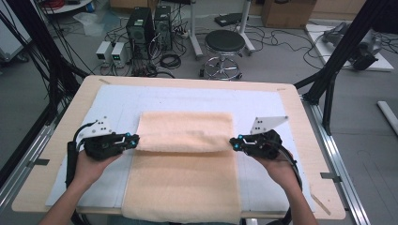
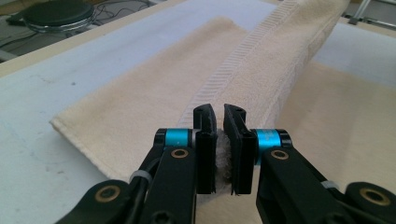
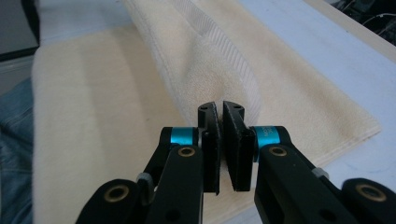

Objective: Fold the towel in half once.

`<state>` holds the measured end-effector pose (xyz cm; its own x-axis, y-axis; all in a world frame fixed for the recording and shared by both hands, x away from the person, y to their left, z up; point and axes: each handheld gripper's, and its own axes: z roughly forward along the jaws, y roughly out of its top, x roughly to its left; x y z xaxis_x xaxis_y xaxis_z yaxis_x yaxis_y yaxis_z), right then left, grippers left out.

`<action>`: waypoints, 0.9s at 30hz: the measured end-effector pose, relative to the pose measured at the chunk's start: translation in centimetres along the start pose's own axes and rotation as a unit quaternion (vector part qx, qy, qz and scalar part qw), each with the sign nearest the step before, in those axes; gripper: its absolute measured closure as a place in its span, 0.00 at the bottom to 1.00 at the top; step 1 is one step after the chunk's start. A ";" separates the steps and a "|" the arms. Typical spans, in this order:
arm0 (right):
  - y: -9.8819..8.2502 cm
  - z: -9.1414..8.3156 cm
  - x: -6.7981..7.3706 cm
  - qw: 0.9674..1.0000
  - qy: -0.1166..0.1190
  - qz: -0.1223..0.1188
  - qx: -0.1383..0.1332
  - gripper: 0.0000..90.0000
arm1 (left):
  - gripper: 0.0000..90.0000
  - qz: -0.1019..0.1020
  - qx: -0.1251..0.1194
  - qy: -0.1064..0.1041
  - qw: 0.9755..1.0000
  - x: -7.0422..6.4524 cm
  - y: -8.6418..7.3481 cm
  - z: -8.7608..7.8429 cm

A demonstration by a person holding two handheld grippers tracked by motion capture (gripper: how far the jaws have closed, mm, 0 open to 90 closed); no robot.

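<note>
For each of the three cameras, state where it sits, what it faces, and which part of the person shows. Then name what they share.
High view: above the person's side, facing forward and down on the table; both forearms show.
Left gripper view: rides the left hand-held gripper, looking along its jaws.
Right gripper view: rides the right hand-held gripper, likewise.
Shared: the peach towel, pinched at both ends of its lifted fold.

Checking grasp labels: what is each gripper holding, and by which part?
Both hold the cream terry towel by its folded-over end: left gripper shut on that end's left edge, right gripper on its right edge, beside the woven band.
</note>
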<state>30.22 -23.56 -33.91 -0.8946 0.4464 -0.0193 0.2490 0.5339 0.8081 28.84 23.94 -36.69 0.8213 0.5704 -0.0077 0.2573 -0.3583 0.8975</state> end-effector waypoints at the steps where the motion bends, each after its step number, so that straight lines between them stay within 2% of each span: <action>1: -0.2 -0.3 0.7 1.000 0.004 -0.007 -0.001 0.95 | 0.92 0.005 -0.003 -0.001 1.000 -0.7 -0.2 -0.5; 3: -0.4 -1.0 2.0 1.000 0.009 -0.016 -0.002 0.95 | 0.92 0.009 -0.014 -0.010 1.000 -2.1 -0.8 -1.4; 8: -1.6 -2.6 4.8 0.998 0.062 -0.018 -0.017 0.95 | 0.92 0.008 -0.023 -0.026 0.999 -4.7 -2.6 -3.9; 11: -2.1 -3.2 6.2 0.996 0.083 -0.027 -0.020 0.92 | 0.91 0.009 -0.017 -0.050 0.999 -6.1 -3.8 -4.7; 13: -2.2 -3.2 6.6 0.995 0.092 -0.027 -0.024 0.84 | 0.86 0.004 -0.011 -0.070 0.997 -6.6 -4.3 -4.7; 15: -2.2 -2.9 6.2 0.995 0.095 -0.022 -0.018 0.74 | 0.78 0.011 -0.010 -0.072 0.997 -6.6 -4.4 -4.7; 18: -1.9 -2.0 5.3 0.996 0.092 -0.015 -0.011 0.68 | 0.72 0.008 -0.008 -0.057 0.998 -5.9 -4.2 -4.4; 21: -1.7 -0.4 3.9 0.998 0.061 -0.009 0.011 0.63 | 0.68 0.001 -0.006 -0.038 0.999 -4.4 -3.9 -3.7; 23: -1.7 0.4 2.7 0.999 0.040 -0.002 0.017 0.61 | 0.66 -0.008 -0.001 -0.021 1.000 -3.3 -3.7 -2.9; 27: -1.6 2.3 0.1 1.000 0.013 0.018 0.021 0.57 | 0.62 -0.022 0.012 0.007 1.000 -0.9 -3.3 -1.0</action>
<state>30.60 -22.72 -36.60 -0.8942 0.4469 0.0257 0.2962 0.5476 0.7826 26.80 25.34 -39.21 0.8013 0.5969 -0.0409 0.3057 -0.3497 0.8856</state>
